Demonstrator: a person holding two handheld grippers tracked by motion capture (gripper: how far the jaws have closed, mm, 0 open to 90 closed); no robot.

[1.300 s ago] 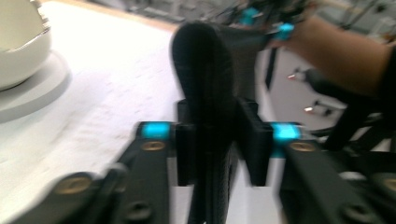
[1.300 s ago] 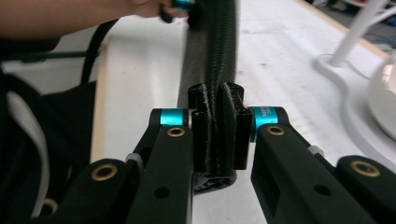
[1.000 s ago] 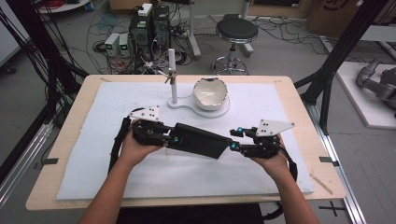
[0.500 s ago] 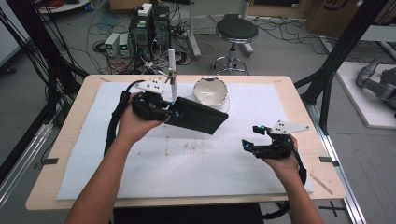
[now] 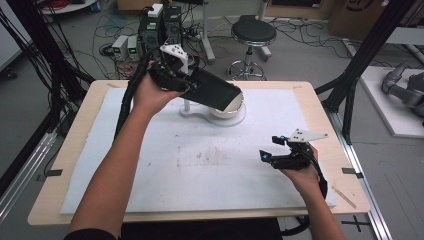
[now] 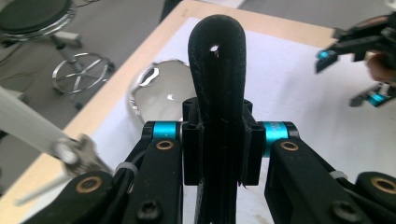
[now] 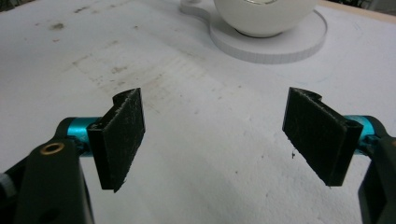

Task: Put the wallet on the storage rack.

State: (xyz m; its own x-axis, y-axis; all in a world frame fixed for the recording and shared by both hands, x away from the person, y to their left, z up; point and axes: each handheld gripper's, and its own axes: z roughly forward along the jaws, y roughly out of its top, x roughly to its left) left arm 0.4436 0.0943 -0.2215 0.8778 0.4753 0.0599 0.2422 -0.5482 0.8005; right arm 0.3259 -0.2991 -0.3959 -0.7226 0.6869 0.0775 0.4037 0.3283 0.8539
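A lab floor strewn with cables, power units and a round stool [image 5: 253, 33] lies behind a wooden table [image 5: 65, 165] covered by a stained white mat [image 5: 200, 165]. In the high view the left gripper [image 5: 192, 86] is lifted over the far side, clamped on a flat black pouch [image 5: 215, 93] whose free end tips down over the white bowl [image 5: 231, 107] on its round base, apparently to empty or dip it there. The right gripper [image 5: 266, 155] rests low near the right edge, well apart, likely just out of the way.

The left gripper view looks along the pouch [image 6: 217, 88], pinched tight between both jaws, with the bowl's shiny inside [image 6: 164, 95] just beyond.

The right gripper view shows its two pads [image 7: 122, 135] spread wide with nothing between, the bowl [image 7: 264, 16] ahead
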